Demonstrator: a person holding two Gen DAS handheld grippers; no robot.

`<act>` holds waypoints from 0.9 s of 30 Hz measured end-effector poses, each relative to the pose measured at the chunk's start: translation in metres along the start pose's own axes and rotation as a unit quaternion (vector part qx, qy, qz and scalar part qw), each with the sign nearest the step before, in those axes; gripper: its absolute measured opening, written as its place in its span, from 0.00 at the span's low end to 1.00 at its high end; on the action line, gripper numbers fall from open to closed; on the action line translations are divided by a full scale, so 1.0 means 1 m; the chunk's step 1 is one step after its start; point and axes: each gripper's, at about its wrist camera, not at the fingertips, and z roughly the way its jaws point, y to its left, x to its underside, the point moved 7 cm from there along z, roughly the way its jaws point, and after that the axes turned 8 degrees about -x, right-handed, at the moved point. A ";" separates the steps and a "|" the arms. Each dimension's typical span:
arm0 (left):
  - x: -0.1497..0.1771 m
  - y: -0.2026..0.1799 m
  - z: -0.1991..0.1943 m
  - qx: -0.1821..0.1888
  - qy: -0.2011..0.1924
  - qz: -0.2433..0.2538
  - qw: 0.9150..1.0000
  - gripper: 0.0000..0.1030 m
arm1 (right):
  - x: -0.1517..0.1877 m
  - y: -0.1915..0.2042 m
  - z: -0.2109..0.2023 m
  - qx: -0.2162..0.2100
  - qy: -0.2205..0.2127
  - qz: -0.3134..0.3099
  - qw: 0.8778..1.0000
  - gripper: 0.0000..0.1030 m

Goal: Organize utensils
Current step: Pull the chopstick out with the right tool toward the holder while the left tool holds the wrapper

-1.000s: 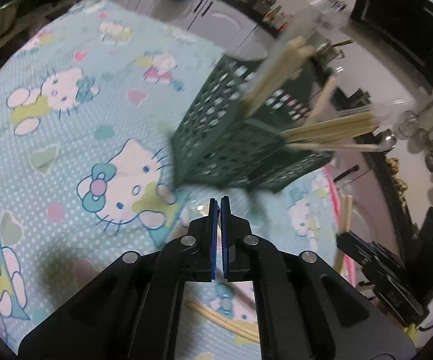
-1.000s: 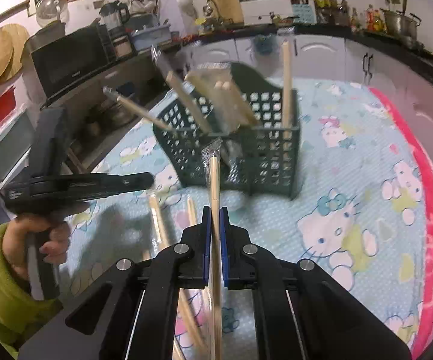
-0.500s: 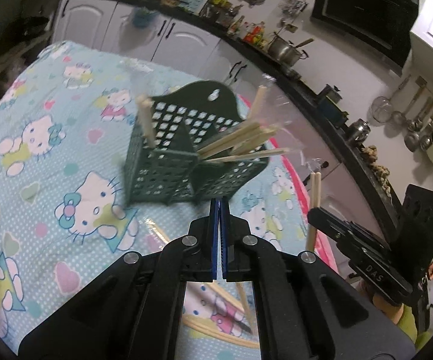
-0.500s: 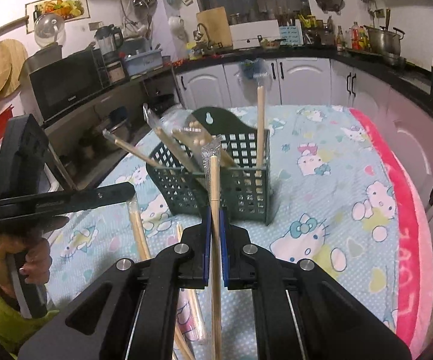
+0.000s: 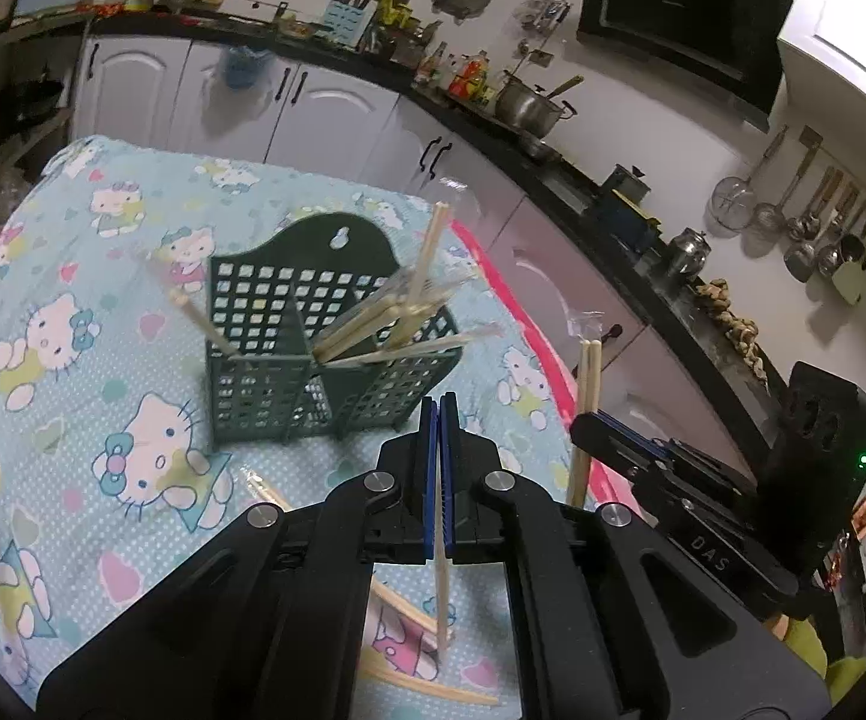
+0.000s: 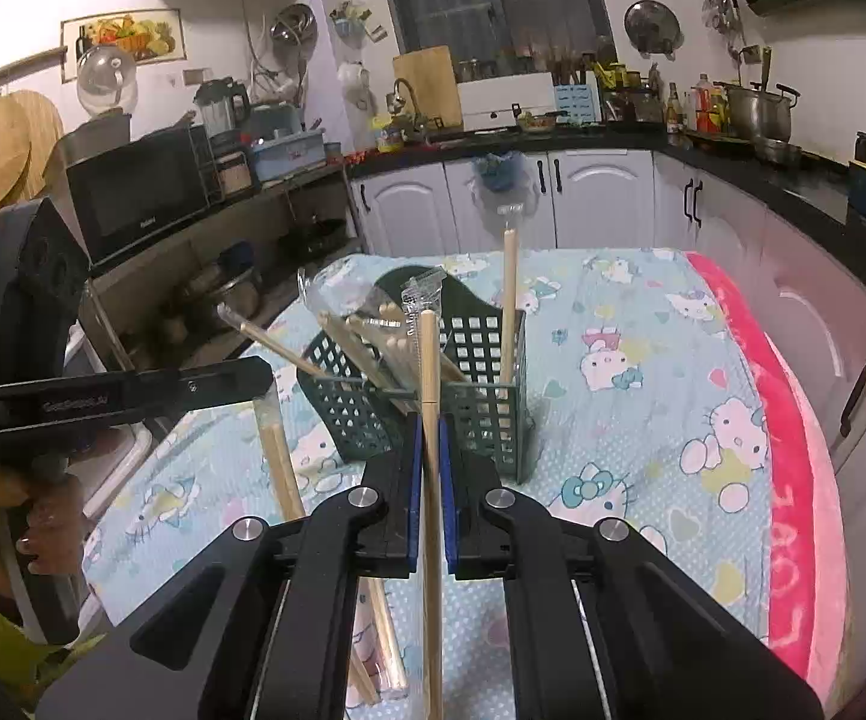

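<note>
Green perforated plastic forms the utensil basket, which stands upright on the bench under a cartoon-print cloth. It already holds several wrapped chopstick pairs leaning at mixed angles.

The right hand-held gripper is clamped on one wrapped pair of chopsticks. The long axis of this pair runs along the gripper's pointing line, with the upper end projecting forward past the fingertips and the lower end trailing back beneath the body. The basket lies directly ahead of and below that forward end, so the pair lines up with the basket opening.

The left hand-held gripper is fully closed. A thin stick shows below its jaws in the left wrist view, and in the right wrist view a wrapped pair hangs beneath it; it appears to be pinched there, though the contact point is hidden. The basket sits ahead of this gripper and slightly to its left.

More chopsticks lie loose on the cloth, close to the person.

Judged from alignment, the right gripper is better placed to deliver next; the pair needs tipping so one end enters a compartment.
</note>
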 end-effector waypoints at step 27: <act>-0.093 -0.049 -0.077 0.017 -0.106 0.059 0.993 0.00 | -0.045 -0.005 -0.041 0.016 -0.098 -0.013 0.995 0.06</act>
